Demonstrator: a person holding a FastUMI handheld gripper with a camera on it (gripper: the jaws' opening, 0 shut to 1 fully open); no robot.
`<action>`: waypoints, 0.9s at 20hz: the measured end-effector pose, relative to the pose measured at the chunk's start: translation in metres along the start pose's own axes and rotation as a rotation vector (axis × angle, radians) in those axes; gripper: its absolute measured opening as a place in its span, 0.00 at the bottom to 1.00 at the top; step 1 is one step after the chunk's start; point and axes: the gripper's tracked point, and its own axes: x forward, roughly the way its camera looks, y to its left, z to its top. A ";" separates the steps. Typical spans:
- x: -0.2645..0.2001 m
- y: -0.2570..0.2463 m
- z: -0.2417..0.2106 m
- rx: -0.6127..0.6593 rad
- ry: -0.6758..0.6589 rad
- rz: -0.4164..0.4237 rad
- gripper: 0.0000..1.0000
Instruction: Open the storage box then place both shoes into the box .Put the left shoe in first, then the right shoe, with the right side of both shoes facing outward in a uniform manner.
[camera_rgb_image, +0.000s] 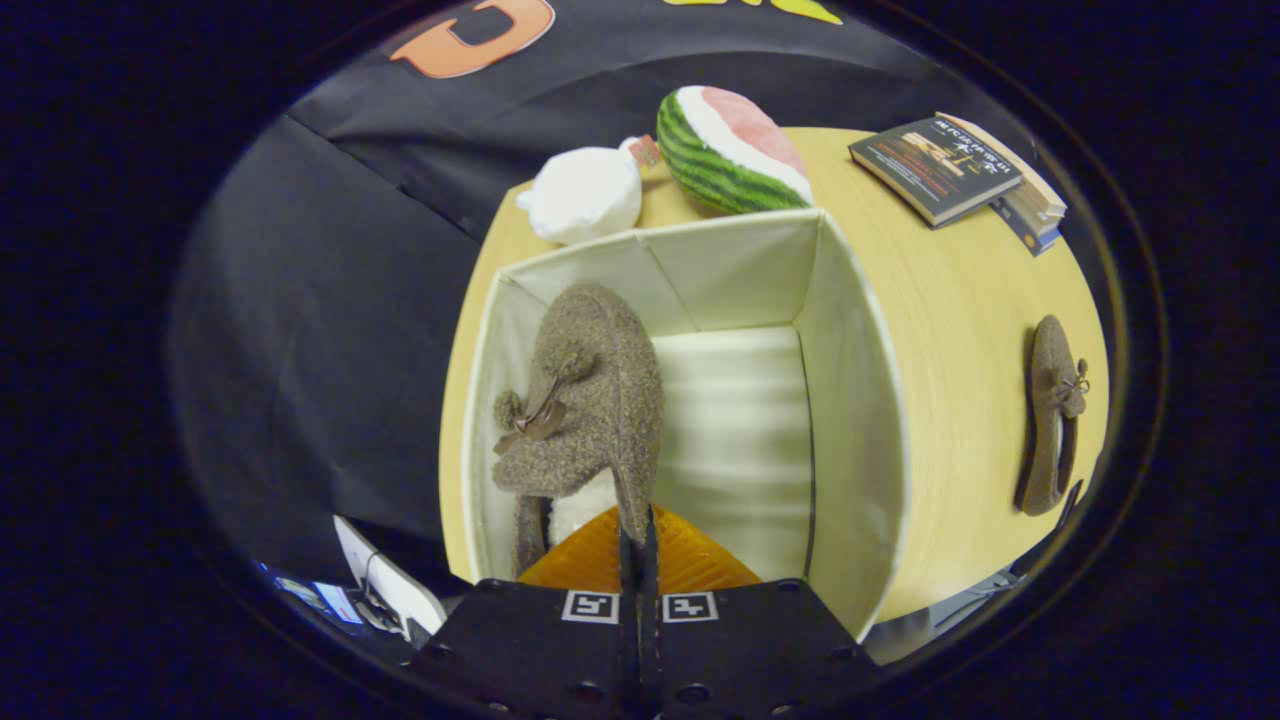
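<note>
The first shoe (590, 400) is pinched at its heel edge by the clenched tool (637, 530) and hung inside the open storage box (860, 400), against its left wall, probably so room is kept alongside. The second shoe (1052, 420) is left on the bench (960, 300), well apart from the box.

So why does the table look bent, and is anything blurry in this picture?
In the gripper view the fisheye lens bows the table and the box walls; the box floor looks streaked and soft, while the slipper held in the shut jaws of the gripper is fairly sharp; lighting is even, with only a soft shadow beside the other slipper.
</note>
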 end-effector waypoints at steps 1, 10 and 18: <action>0.014 0.000 -0.003 0.001 0.014 -0.022 0.01; 0.058 -0.005 -0.013 -0.061 0.081 -0.085 0.14; -0.016 0.013 -0.016 -0.178 0.076 0.075 0.78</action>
